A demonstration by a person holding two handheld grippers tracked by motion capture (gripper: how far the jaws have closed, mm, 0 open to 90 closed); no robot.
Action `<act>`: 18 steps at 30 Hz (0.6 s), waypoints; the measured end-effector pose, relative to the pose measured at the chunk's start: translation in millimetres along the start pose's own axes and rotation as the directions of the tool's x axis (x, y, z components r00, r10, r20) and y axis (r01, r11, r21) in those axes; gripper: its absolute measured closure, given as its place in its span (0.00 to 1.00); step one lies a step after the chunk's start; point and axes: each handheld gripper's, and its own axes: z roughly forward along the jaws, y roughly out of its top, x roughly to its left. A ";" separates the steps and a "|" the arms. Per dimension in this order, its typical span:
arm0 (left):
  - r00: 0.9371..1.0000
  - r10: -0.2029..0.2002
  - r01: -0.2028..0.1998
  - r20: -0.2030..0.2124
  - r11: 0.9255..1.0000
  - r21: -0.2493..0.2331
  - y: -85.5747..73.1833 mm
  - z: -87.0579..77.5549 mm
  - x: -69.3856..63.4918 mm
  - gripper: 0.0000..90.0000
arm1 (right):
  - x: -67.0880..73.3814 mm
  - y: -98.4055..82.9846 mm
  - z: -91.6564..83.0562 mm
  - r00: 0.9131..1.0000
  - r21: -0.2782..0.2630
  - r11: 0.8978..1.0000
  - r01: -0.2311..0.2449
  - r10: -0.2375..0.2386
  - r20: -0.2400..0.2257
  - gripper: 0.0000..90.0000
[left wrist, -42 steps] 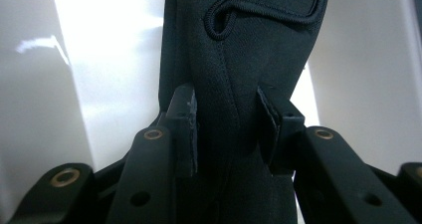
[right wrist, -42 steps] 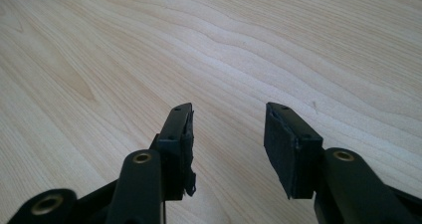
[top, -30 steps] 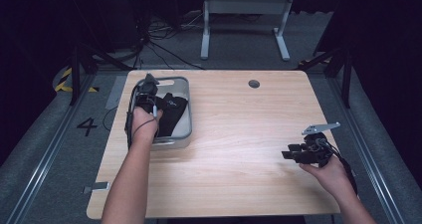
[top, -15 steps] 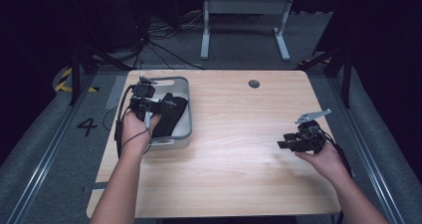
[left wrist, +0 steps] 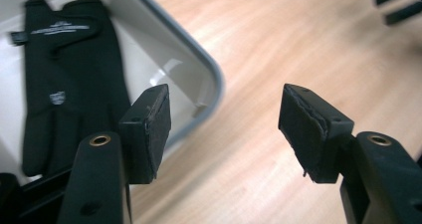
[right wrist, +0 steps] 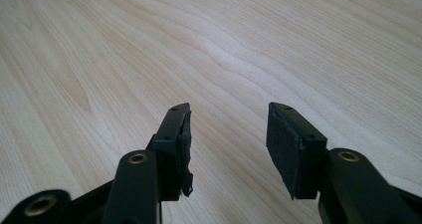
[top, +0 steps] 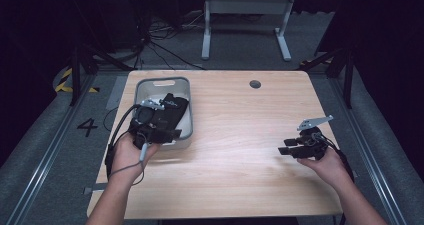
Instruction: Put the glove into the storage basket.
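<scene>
A black glove [top: 171, 106] [left wrist: 64, 74] lies flat in the grey bin [top: 187, 92] [left wrist: 201, 69] at the table's left. My left gripper [top: 167, 133] [left wrist: 226, 127] hangs over the bin's near right corner, off the glove. It is open; its jaws have just been opening and nothing is between them. My right gripper [top: 284, 148] [right wrist: 229, 139] hovers low over bare wood at the right, pointing left. It is open too; its jaws have just been widening with nothing between them.
The wooden table [top: 240, 115] has a round cable hole [top: 255, 84] at its far edge. A white desk frame [top: 245, 15] and cables lie on the floor beyond. The left gripper's cable [top: 117, 127] loops off the table's left side.
My left gripper has pulled back from over the glove toward the bin's near edge and lifted. Both grippers' jaws stand a little wider. The right hand has barely shifted.
</scene>
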 end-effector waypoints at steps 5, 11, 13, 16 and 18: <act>0.998 0.042 -0.042 0.054 0.999 0.000 -22.1 3.8 -11.3 0.43 | 3.9 -2.7 6.4 1.000 0.001 1.000 0.006 -0.006 -0.009 0.58; 0.997 0.064 -0.064 0.044 0.998 0.013 -48.6 17.0 -14.6 0.43 | 10.5 -4.5 10.7 0.999 0.009 0.999 0.044 -0.044 -0.013 0.58; 0.997 0.061 -0.062 0.053 0.998 0.023 -52.2 21.9 -13.8 0.43 | 11.8 -5.4 11.3 0.999 0.007 0.999 0.046 -0.046 -0.014 0.58; 0.996 0.055 -0.059 0.069 0.997 0.054 -56.1 31.2 -13.7 0.42 | 12.6 -7.3 11.1 0.998 0.006 0.998 0.056 -0.056 -0.014 0.58; 0.994 0.073 -0.078 0.085 0.995 0.063 -59.9 39.6 -15.0 0.42 | 12.7 -9.7 11.8 0.998 0.003 0.998 0.064 -0.064 -0.016 0.58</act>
